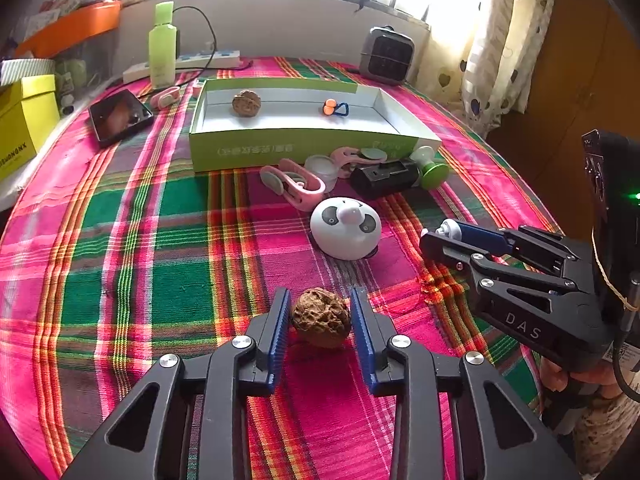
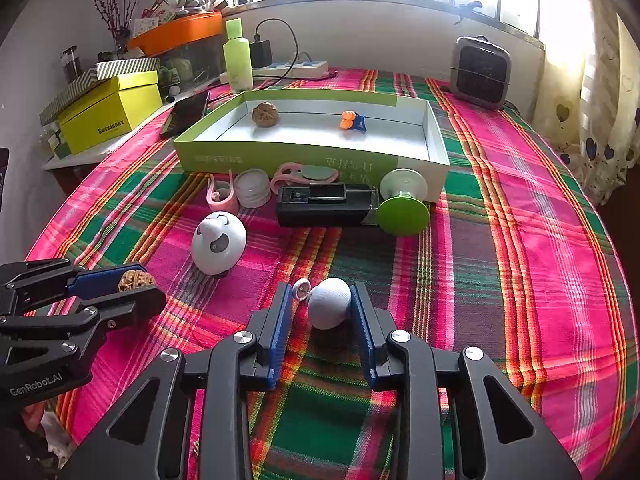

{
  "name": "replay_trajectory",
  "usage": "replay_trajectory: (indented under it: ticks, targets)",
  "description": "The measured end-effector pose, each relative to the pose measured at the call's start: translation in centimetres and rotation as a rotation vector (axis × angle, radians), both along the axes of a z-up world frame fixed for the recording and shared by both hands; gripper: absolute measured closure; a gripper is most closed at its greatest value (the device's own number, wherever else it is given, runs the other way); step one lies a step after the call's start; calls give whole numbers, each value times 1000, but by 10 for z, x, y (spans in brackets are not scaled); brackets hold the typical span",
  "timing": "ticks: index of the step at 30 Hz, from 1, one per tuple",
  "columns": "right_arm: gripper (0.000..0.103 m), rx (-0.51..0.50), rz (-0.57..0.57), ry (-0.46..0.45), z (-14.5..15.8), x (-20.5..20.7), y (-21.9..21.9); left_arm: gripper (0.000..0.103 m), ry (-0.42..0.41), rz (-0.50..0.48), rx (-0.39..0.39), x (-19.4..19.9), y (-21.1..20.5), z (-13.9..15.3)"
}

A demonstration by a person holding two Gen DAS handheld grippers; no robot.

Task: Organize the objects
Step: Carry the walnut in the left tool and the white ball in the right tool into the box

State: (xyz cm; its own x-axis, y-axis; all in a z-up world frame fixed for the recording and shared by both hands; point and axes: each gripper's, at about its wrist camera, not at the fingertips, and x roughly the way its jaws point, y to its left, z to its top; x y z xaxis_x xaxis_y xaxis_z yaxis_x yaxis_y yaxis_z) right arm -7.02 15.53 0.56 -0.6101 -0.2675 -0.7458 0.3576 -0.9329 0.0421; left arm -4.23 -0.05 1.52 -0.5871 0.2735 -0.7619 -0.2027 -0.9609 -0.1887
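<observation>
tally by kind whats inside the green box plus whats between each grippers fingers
walnuts: 2
orange and blue clip: 1
white ball: 1
total: 4

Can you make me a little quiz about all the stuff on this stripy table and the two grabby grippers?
1. True or false: the green tray has nothing in it.
2. What sits between the pads of the left gripper?
A. a walnut
B. a bottle
C. a phone
3. Fill in: the right gripper has a small white ____ between its pads.

Key
1. False: a walnut and an orange and blue clip lie inside.
2. A: the walnut in front sits between the blue pads.
3. Ball: the white ball has a little ring on it.
</observation>
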Motion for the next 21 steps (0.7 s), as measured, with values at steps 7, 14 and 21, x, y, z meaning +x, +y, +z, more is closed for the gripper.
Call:
replay_trajectory:
  ticks: [7,14,21]
  targets:
    - [72,-13,-4,5,2,0,1,74,1,2,-2,-1,-1,0]
    - [72,-23,0,3,2,1,2,74,7,14,0,-5,-2,3]
    - [72,-40,3,7,4,0,3,74,16,18,-2,-10,-3,6]
